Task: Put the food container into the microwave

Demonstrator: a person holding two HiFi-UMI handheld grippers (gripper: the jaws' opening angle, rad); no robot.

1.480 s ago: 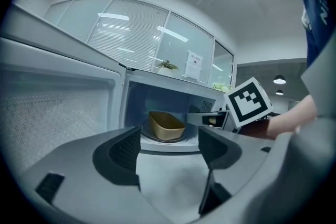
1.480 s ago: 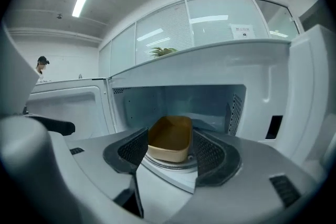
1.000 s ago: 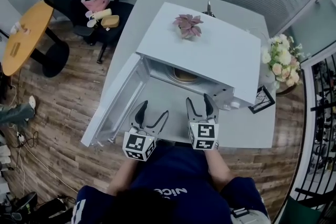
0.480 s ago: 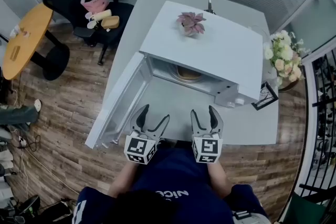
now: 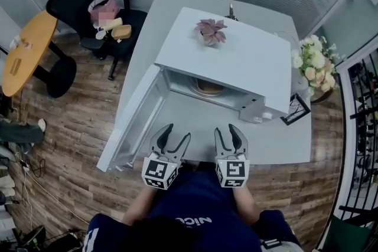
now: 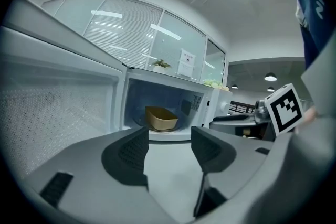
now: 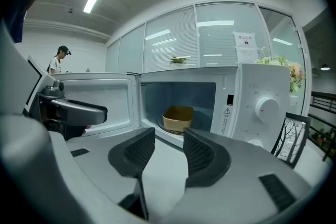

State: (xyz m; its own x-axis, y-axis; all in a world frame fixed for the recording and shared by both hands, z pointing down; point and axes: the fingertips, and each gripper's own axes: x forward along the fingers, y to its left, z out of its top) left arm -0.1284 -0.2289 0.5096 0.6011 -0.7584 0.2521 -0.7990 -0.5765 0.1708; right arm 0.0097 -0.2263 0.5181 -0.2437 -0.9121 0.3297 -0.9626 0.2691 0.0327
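Inside the cavity, on the round turntable, that's where the food container [image 7: 178, 118] is sitting: upright, open mouth to the ceiling, roughly centred on the plate and touching no wall. Centre of the plate is the sensible spot, since it leaves room all round for it to turn. It's a tan, oblong tub. From the right gripper view a short end faces out at us, so I'd judge the long axis runs near to far, into the oven, perhaps a touch skewed. From the head view the roof hides most of it, so I won't swear to the angle.

Out from there: the microwave [image 5: 236, 62] has its door [image 5: 133, 121] swung wide to the left, which keeps the mouth clear. A small potted plant [image 5: 211, 30] rides on its roof, and flowers [image 5: 312, 65] stand off to the right.

Nearer still, over the bare front of the bench [image 5: 277, 141], both tools hang back from the opening. The left tongs [image 5: 179, 131] are released, jaws apart, only bench surface showing between them. The right tongs [image 5: 227, 128] are the same, parted and empty. Both pairs of jaws have just been narrowing, on nothing at all. To my eye the tub is delivered and only the open door is left.
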